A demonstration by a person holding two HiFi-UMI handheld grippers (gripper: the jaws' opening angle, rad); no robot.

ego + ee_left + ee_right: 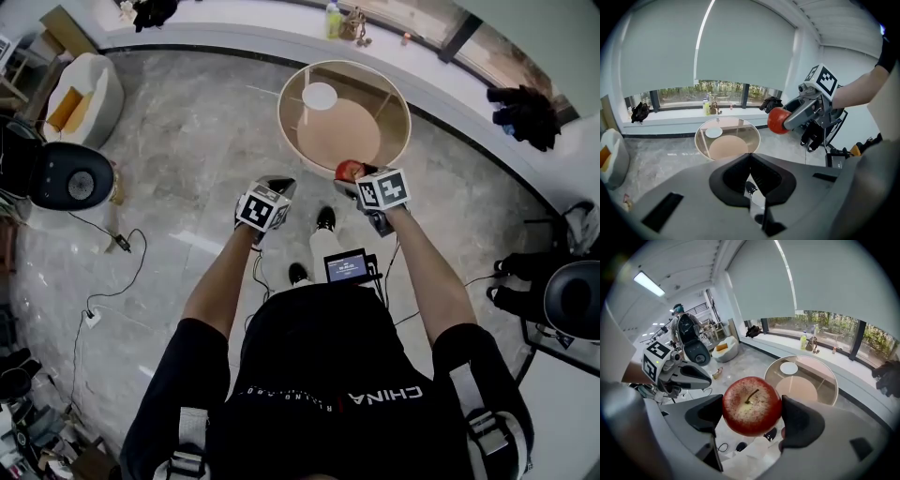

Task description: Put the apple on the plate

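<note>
the right gripper (pixel 359 181) has its jaws spread around the apple (pixel 751 405) and grips it on both sides, stem facing the camera. the apple hangs in the air at the near rim of the round glass table (pixel 287 133). the white plate (pixel 320 96) lies on the table's far side, well apart from the apple. the left gripper (pixel 750 157) has its jaws closed together, holding nothing.

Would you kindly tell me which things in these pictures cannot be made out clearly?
Right gripper view: far side of the apple, hidden by its own bulk.
All views: the plate, too small to judge its rim.
Head view: the sill bottle, label too small.
Head view: the small screen, text too small.
</note>
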